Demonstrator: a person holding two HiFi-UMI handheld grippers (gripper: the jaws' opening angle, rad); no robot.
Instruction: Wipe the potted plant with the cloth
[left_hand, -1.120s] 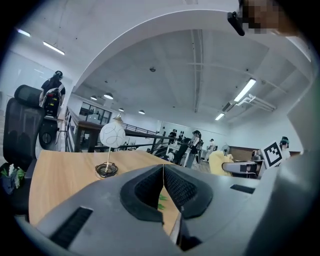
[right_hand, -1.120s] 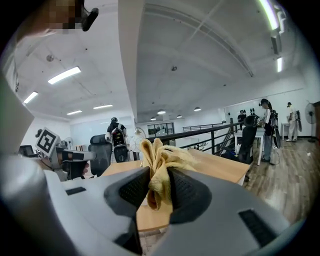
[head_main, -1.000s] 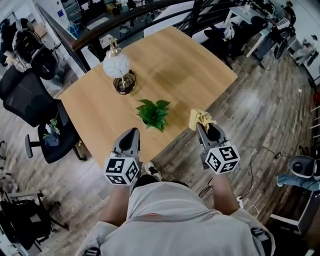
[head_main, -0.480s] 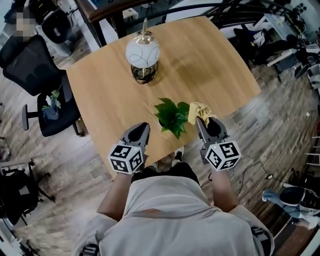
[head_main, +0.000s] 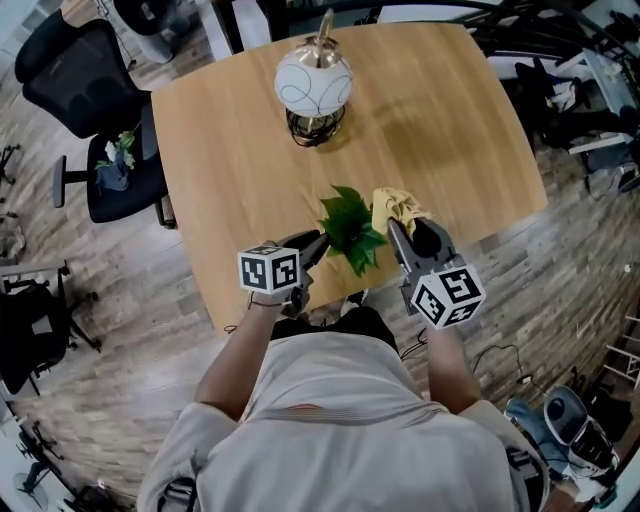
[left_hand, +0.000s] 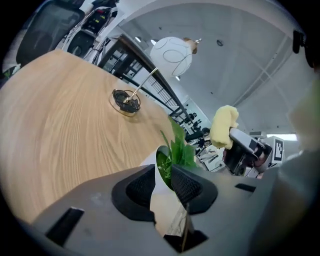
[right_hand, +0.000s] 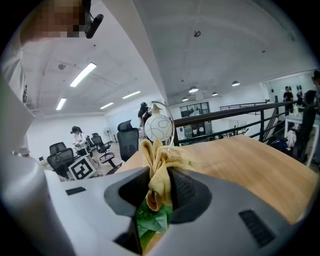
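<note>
A small green potted plant (head_main: 350, 225) in a white pot stands near the front edge of the wooden table (head_main: 230, 150). My left gripper (head_main: 318, 242) is at the plant's left side. Its jaws are opening, and the white pot (left_hand: 164, 207) sits in the gap between them with the leaves (left_hand: 180, 147) just beyond. My right gripper (head_main: 400, 232) is shut on a bunched yellow cloth (head_main: 395, 208), right beside the plant. In the right gripper view the cloth (right_hand: 159, 170) hangs over green leaves (right_hand: 150, 222) between the jaws.
A white globe lamp (head_main: 313, 80) on a dark wire base stands at the table's far side. A black office chair (head_main: 80, 70) is to the table's left. Wood floor surrounds the table, and railings and desks lie beyond.
My left gripper has dropped, rolled over and reached the plant's left side, with its jaws parted. My right gripper carried the cloth leftward from beside the plant to its leaves.
</note>
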